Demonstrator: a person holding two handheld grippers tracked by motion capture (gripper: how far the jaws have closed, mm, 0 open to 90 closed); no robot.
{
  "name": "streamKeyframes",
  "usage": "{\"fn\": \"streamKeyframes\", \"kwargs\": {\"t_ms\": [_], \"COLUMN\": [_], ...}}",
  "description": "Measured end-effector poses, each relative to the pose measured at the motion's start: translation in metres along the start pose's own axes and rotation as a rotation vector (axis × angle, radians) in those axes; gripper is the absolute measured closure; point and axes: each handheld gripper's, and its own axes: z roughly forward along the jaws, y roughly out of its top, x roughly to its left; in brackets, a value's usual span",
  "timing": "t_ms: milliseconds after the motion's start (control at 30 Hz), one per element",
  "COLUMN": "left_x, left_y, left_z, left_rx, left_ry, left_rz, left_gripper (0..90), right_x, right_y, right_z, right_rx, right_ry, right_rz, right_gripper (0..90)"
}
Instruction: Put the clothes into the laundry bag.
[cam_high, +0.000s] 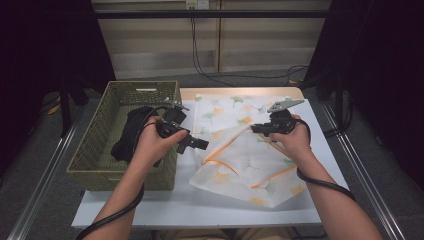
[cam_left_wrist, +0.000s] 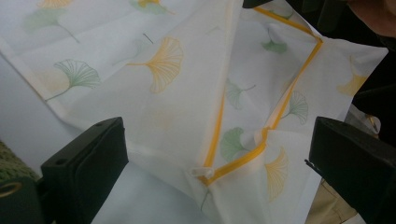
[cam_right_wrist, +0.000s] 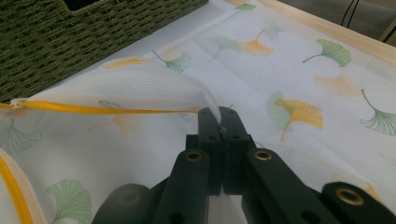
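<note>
Your right gripper (cam_high: 256, 129) has its jaws fully closed on a pinch of the white laundry bag (cam_high: 245, 165); in the right gripper view (cam_right_wrist: 219, 122) the two black jaws meet flat against each other with a fold of mesh fabric caught at their tips. The pinched edge is raised off the table (cam_high: 165, 207), and the yellow zipper (cam_right_wrist: 93, 109) runs from it toward the wicker basket (cam_right_wrist: 70, 42).

Your left gripper (cam_high: 200, 145) has its jaws wide apart and holds nothing. In the left gripper view (cam_left_wrist: 215, 158) the jaws stand on either side of the bag's zipper corner without touching it.

The bag, printed with green and orange leaves, lies at the centre-right of the table, partly lifted and folded. The basket (cam_high: 95, 150) stands just beside it on the left, with a dark garment (cam_high: 131, 130) inside.
</note>
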Motion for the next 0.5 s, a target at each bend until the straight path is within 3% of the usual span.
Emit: {"fn": "streamKeyframes", "kwargs": {"t_ms": [67,100,500], "left_x": [0.001,0.004,0.023], "left_y": [0.001,0.001,0.005], "left_z": [-0.005,-0.007,-0.024], "left_rx": [-0.025,-0.007,0.002], "left_ry": [0.004,0.005,0.027], "left_rz": [-0.032,-0.006,-0.051], "left_gripper": [4.0,4.0,4.2], "right_x": [0.000,0.000,0.001], "right_y": [0.000,0.000,0.000], "right_z": [-0.001,-0.001,-0.001], "right_rx": [0.003,0.002,0.004], "right_ry": [0.002,0.002,-0.003], "right_rz": [0.000,0.000,0.001], "right_gripper": [90.0,90.0,90.0]}}
